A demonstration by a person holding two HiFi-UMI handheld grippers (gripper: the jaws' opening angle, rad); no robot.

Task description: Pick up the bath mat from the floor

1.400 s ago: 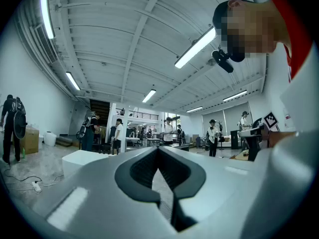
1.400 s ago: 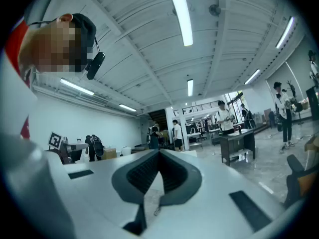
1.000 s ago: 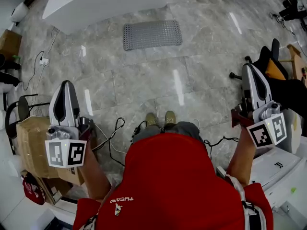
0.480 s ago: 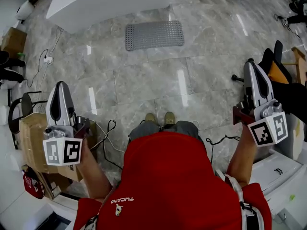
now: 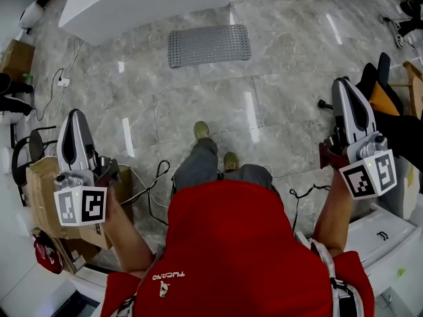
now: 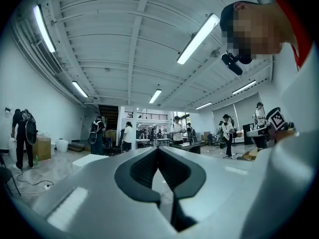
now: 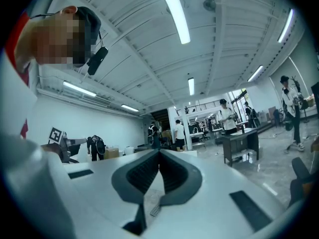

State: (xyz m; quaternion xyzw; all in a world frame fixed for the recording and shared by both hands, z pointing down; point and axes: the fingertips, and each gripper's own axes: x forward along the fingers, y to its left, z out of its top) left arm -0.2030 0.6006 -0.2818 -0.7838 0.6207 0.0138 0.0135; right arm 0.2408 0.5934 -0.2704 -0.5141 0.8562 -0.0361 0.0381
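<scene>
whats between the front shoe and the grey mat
Head view: only bare grey marble floor lies between the olive shoe and the grey perforated rectangular bath mat.

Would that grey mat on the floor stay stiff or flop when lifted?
Probably floppy: the bath mat looks thin and lies flat, so it should droop from one edge. Its dotted grid texture suggests light rubber. On the glossy floor it may slide when nudged.

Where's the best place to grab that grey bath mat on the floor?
The bath mat lies flat, so probably pinch its near long edge or a corner, coming down from your side; the white tub stands close beyond its far edge.
</scene>
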